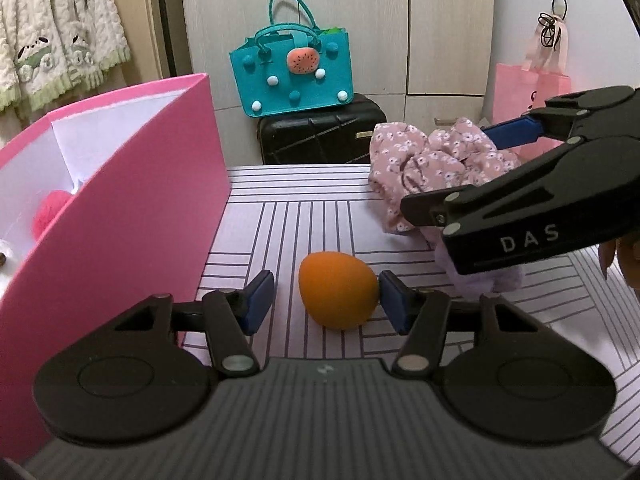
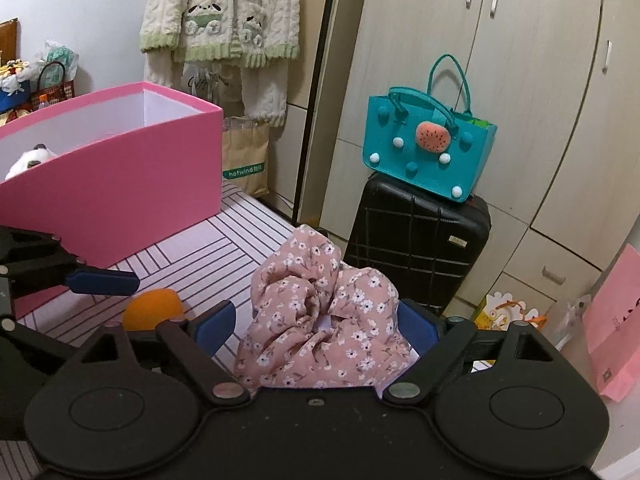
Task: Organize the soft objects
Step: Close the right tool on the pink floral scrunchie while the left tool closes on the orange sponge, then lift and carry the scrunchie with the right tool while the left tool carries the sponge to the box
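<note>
An orange egg-shaped sponge lies on the striped sheet between the blue pads of my left gripper. The right-hand pad touches its tip and the left-hand pad stands clear, so the gripper is open. A crumpled pink floral cloth sits between the wide-open pads of my right gripper; it brushes the right-hand pad only. In the left wrist view the right gripper hangs over the floral cloth. The sponge also peeks out in the right wrist view.
A tall pink box stands at the left, with a red fluffy ball and a white plush inside. A lilac soft thing lies under the right gripper. Beyond the edge, a teal bag sits on a black suitcase.
</note>
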Available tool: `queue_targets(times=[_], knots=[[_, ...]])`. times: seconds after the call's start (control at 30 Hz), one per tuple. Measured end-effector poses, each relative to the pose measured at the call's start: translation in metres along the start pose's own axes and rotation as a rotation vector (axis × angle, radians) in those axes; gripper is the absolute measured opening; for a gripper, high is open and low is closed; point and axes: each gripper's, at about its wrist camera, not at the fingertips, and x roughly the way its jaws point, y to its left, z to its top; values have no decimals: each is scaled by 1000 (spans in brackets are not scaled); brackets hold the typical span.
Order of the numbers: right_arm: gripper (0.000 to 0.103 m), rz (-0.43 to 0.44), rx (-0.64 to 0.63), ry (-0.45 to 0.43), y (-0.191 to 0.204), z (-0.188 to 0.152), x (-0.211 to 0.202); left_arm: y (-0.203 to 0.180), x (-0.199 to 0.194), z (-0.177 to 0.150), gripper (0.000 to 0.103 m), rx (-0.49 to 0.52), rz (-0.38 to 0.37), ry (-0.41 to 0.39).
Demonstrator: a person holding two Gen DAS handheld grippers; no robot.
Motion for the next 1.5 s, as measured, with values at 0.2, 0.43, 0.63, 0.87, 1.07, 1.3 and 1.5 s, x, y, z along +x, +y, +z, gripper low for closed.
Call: queue_targets(times=[0.2, 0.43, 0.63, 0.87, 1.07, 1.3, 1.5], knots=[[61, -15, 18, 3, -3, -4, 6, -1, 5, -2, 47, -5, -22, 11], [21, -12, 79, -20, -3, -9, -3, 1, 6, -4, 41, -18, -37, 15], [20, -21, 109, -79, 1, -5, -23, 3, 0, -4, 40, -17, -56, 9], [20, -38, 108, -129, 12, 3, -49, 6, -17, -2, 40, -20, -103, -1], [20, -45, 153, -98, 21, -2, -68, 14, -40, -3, 40, -36, -165, 21], [21, -46, 241, -27, 34, -19, -96, 16, -76, -11, 41, -1, -222, 27], [22, -40, 320, 56, 45, -35, -113, 19, -95, -22, 41, 19, -246, 69]])
